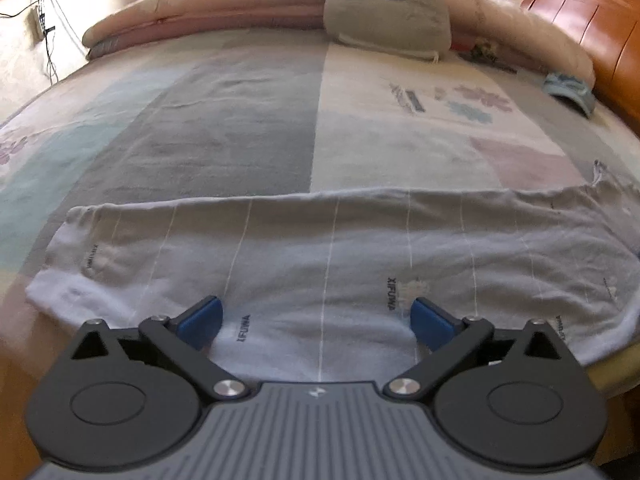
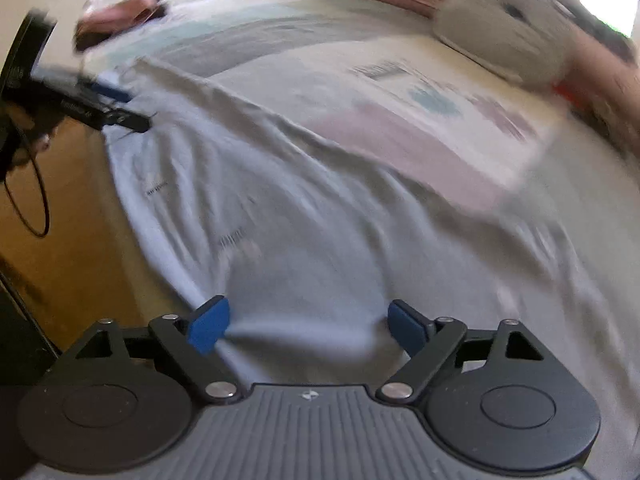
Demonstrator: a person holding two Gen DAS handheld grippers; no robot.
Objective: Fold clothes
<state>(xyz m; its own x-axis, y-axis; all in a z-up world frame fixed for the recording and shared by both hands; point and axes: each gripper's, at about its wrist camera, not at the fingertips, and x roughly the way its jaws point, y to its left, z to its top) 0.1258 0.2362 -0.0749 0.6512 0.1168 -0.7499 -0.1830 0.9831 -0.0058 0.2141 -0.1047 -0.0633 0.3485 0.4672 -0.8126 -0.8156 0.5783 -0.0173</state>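
Note:
A pale grey garment with thin white stripes and small dark lettering lies folded lengthwise along the near edge of the bed. My left gripper is open just above its near edge, blue pads wide apart, nothing between them. In the right wrist view the same garment runs diagonally, blurred by motion. My right gripper is open over the cloth near its near edge. The left gripper appears at the far left of that view, over the garment's other end.
A grey plush pillow and a rolled pink quilt lie at the far side of the bed. A wooden headboard stands at the right. A blue-grey cap rests near it. Cables hang on the left wall.

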